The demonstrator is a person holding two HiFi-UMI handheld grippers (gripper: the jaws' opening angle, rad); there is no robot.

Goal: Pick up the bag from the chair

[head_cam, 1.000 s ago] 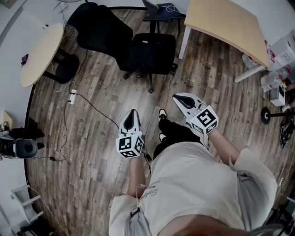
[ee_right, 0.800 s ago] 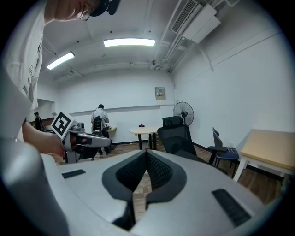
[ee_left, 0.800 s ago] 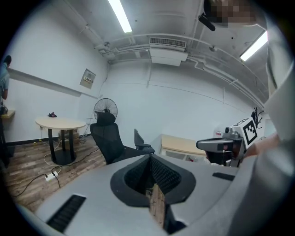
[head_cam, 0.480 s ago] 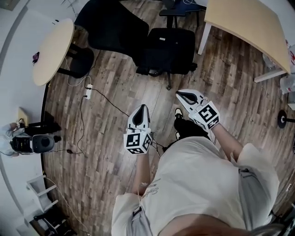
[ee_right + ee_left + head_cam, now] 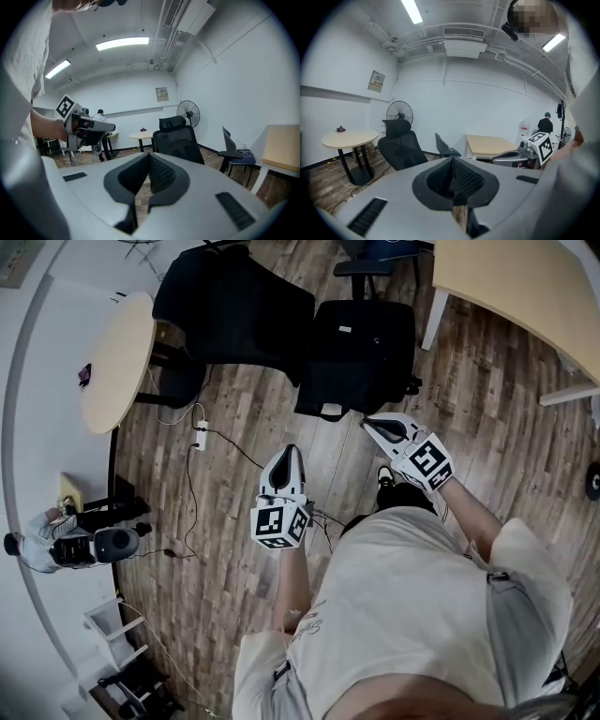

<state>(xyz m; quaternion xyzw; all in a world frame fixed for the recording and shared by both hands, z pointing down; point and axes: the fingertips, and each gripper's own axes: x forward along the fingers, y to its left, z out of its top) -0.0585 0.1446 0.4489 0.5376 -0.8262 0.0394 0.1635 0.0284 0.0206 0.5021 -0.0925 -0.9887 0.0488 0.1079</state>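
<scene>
left gripper (image 5: 288, 454) is clenched, its two jaws pressed together with nothing between them, and right gripper (image 5: 371, 424) is clenched and empty the same way. each is held by one hand over the wooden floor (image 5: 234, 521), the two well apart from each other, and each carries one marker cube (image 5: 279, 524), so two cubes in all. both point toward the one black office chair (image 5: 234, 306) ahead. the bag (image 5: 361, 352), black and flat with a small pale label, lies on that chair's seat, untouched; the right gripper's tip is near its front edge and the left one sits further back. a second chair (image 5: 375, 254) with a blue seat stands just behind it. two tables flank the chairs: one round table (image 5: 117, 362) to the left and one rectangular table (image 5: 516, 287) to the right. one power strip (image 5: 200, 432) lies on the floor by the round table, with a cable trailing from it. one standing fan (image 5: 399, 112) shows by the far wall in the gripper views.
</scene>
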